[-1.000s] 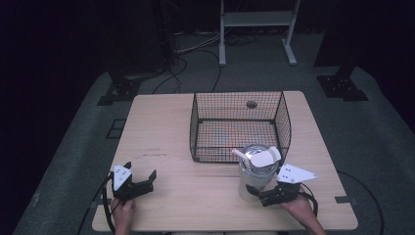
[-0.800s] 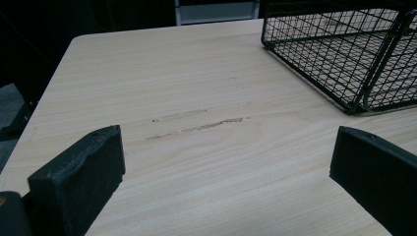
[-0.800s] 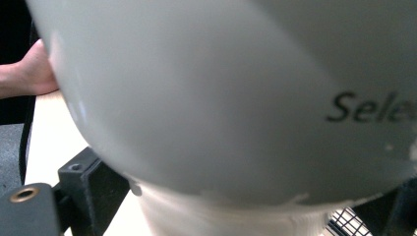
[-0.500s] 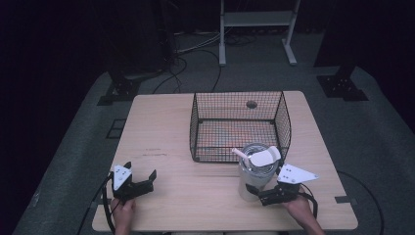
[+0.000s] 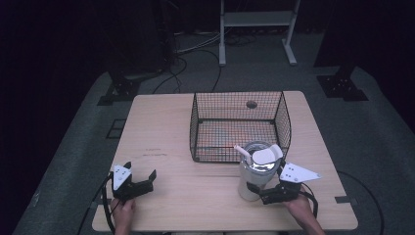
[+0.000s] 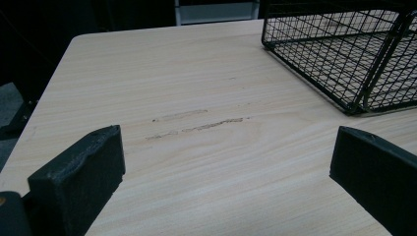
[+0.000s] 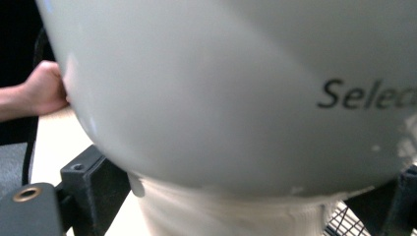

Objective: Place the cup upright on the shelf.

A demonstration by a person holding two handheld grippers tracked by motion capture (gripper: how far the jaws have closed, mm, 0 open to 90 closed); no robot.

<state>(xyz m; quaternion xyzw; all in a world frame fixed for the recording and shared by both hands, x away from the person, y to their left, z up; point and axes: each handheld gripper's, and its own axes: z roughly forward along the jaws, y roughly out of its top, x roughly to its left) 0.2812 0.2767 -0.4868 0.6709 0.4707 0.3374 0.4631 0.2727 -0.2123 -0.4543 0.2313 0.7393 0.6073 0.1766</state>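
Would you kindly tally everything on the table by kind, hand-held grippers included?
Black wire basket: 1
White tumbler with straw and lid: 1
Hand-held gripper: 2, left and right
Total: 4

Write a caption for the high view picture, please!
Right gripper grips a white tumbler beside a wire basket; left gripper rests open.
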